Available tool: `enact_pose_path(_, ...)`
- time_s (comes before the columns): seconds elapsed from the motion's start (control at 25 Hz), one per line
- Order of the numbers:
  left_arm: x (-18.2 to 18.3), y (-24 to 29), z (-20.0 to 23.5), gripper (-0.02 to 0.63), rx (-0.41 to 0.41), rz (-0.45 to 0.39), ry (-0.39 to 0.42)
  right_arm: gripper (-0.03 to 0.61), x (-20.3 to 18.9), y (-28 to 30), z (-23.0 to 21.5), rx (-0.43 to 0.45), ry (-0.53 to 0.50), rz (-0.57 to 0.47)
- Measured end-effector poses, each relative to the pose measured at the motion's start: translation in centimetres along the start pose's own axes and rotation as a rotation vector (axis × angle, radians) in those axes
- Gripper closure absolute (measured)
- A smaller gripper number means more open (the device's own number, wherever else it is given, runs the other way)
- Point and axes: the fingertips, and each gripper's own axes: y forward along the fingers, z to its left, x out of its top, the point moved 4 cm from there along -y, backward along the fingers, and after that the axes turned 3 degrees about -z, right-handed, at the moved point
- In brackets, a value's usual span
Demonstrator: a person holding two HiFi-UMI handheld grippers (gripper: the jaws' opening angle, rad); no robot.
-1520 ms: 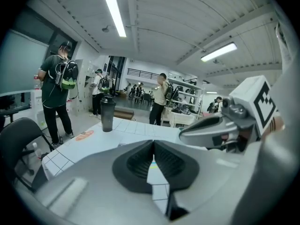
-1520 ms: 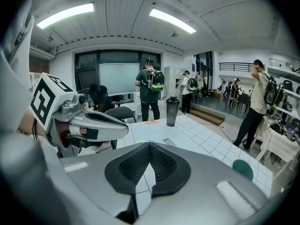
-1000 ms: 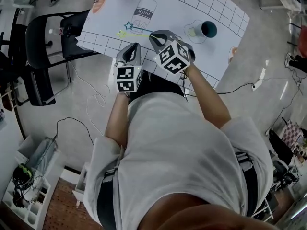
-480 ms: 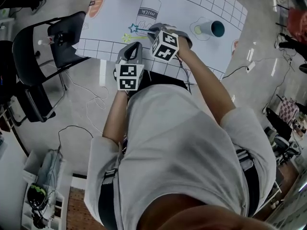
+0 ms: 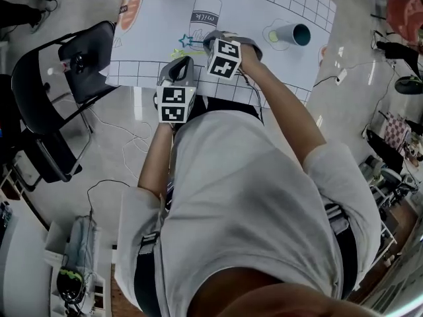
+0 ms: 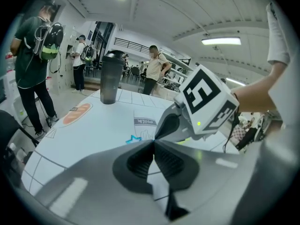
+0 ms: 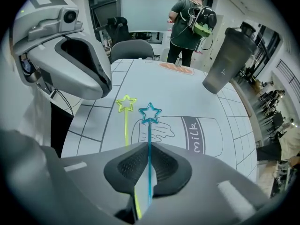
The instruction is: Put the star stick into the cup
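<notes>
The right hand-held gripper (image 7: 149, 146) is closing its jaws on the blue star stick (image 7: 150, 130). The thin shaft runs straight down the seam between the pads, and the star end points away over the counter (image 5: 251, 12). Whether the stick has left the surface cannot be told.

The left hand-held gripper (image 6: 153, 142) hovers just beside, jaws together and empty.

The grip probably needs to be firm and centred, because so slim a shaft could pivot or slip. It likely needs a straight lift, clear of the yellow star stick (image 7: 126, 128) lying just beside it. The teal cup (image 5: 289, 34) stands well apart to the person's right, so the stick should be turned end-down above its mouth before release.

A white gridded sheet covers the counter, with a milk carton drawing (image 7: 199, 135) under the sticks and a dark shaker bottle (image 7: 224, 60) at the far edge. A black chair (image 5: 96, 65) stands beside the counter. The room is a bright open workspace, where a person with a backpack (image 7: 190, 20) stands beyond.
</notes>
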Motion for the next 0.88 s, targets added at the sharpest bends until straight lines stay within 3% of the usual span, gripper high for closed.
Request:
enact_pose_path(0.24,1.9,1.0,-0.8,0.609,-0.049,-0.019,0.035,0.561,0.1,-1.6,-0.5,-0.049,0.039,-0.072)
enact_pose_path(0.68,8.6,4.2,-4.6,0.609,-0.131,-0.116,0.145,0.561,-2.8,-10.4,-4.8,-0.256,0.501,-0.449)
enact_pose_path(0.88,10.4,6.6,-9.3,0.609,-0.154,-0.133,0.174,0.561,-7.8,-14.7,-6.1,-0.308,0.690,-0.594)
